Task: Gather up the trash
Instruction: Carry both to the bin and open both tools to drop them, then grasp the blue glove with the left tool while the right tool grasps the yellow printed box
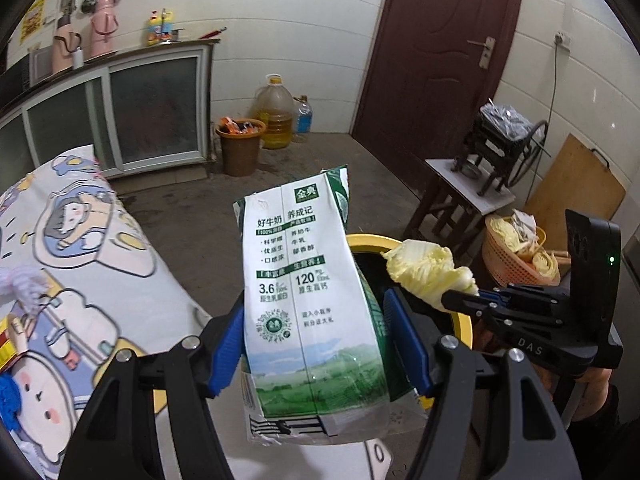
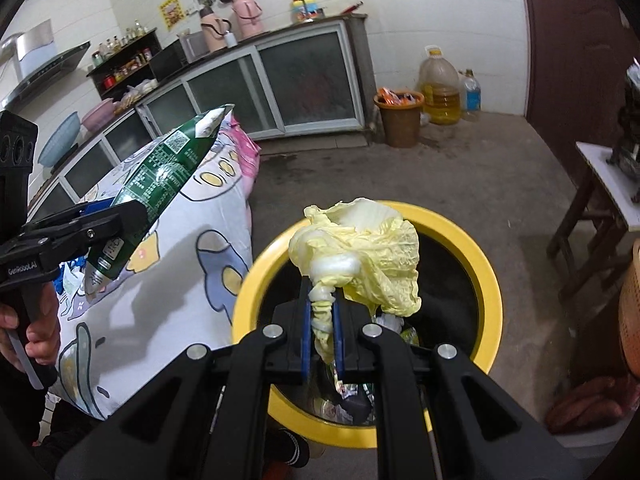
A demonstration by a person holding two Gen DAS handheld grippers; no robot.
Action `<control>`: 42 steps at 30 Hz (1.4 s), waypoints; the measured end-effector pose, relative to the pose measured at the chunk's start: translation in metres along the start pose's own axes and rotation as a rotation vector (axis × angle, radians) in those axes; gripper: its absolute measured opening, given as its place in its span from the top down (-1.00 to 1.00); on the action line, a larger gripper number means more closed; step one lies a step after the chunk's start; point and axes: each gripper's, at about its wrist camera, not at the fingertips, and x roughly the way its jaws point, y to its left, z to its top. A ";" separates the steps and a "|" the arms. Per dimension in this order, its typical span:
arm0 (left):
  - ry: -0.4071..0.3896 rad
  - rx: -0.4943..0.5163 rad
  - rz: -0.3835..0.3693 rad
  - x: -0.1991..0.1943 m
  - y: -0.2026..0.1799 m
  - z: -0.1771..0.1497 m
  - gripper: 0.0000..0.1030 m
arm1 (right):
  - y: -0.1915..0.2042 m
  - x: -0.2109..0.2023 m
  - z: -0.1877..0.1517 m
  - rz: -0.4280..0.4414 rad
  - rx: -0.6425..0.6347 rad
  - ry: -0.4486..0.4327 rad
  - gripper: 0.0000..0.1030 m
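A: Left gripper (image 1: 316, 344) clamps the flattened milk carton (image 1: 308, 300) upright, just beside the yellow-rimmed bin (image 2: 486, 264).
B: Right gripper (image 2: 322, 330)?
A: Nearly closed on a cabbage leaf (image 2: 360, 248) stem, leaf over the bin mouth.
B: Further out?
A: Cartoon-print desk (image 2: 180, 280) cloth left of the bin; brown bucket (image 2: 400, 120) by the far cabinet.

Flattened white-and-green milk carton (image 1: 312, 304), printed with green text and a meadow scene, stood tilted with its torn top up, clamped between blue pads. Limp yellow cabbage leaf (image 2: 360, 252), pinched by its pale stalk, hung crumpled over the yellow-rimmed trash bin (image 2: 476, 248), black-lined and holding wrappers.
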 end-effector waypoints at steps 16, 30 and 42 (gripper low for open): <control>0.088 -0.008 -0.053 0.070 -0.030 0.005 -0.23 | -0.034 0.017 -0.016 -0.028 0.078 0.058 0.80; 0.057 -0.083 -0.087 0.067 -0.019 0.009 -0.59 | -0.056 0.000 -0.017 -0.085 0.145 0.025 0.16; -0.059 -0.157 0.041 -0.038 0.068 -0.020 -0.58 | 0.007 0.000 0.010 -0.029 -0.013 -0.008 0.16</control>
